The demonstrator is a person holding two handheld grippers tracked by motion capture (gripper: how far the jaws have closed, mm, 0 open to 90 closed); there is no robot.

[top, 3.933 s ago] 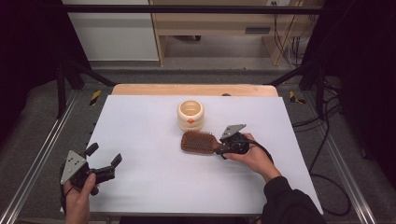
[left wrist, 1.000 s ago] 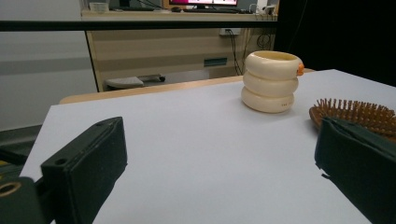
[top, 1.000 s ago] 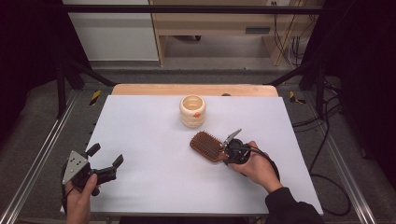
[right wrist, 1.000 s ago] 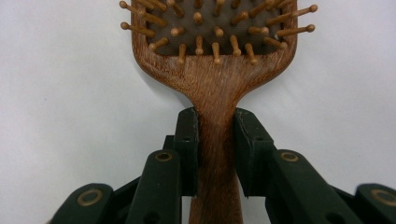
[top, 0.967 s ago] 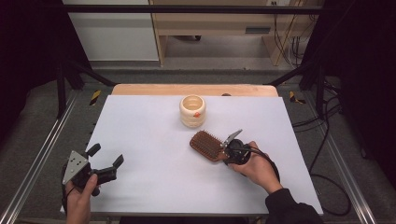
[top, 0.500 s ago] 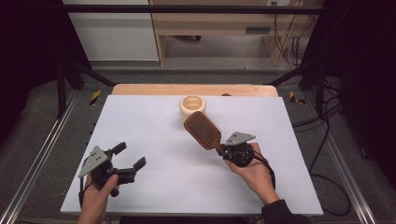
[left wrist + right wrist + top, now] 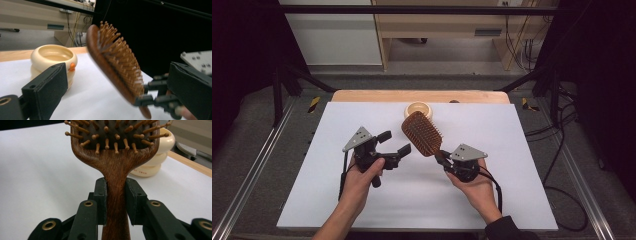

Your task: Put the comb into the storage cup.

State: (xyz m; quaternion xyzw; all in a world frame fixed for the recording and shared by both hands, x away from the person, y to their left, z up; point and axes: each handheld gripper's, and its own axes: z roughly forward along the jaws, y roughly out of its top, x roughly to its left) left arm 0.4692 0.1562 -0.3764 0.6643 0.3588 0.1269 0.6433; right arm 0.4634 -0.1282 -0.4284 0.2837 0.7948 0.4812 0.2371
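The right tongs (image 7: 441, 156) are clamped on the wooden handle of a hairbrush (image 7: 422, 133), and the right gripper view shows both black pads pressed flat against the handle's narrow neck (image 7: 116, 195). The brush is lifted off the white worktop (image 7: 512, 150), its oval head tilted up and away toward the far left, bristles facing up and toward the person. In the high view the head stands over the middle of the worktop, just in front of a cream bowl (image 7: 418, 109) that sits near the far edge.

The left tongs (image 7: 394, 142) are wide open with nothing gripped, held above the worktop just left of the brush head. In the left gripper view the brush (image 7: 112, 65) stands between the two spread pads but apart from both, and the bowl (image 7: 53, 58) with a small orange mark on its side lies behind the left pad. The right tongs (image 7: 150, 96) appear there too, holding the handle low at the right.
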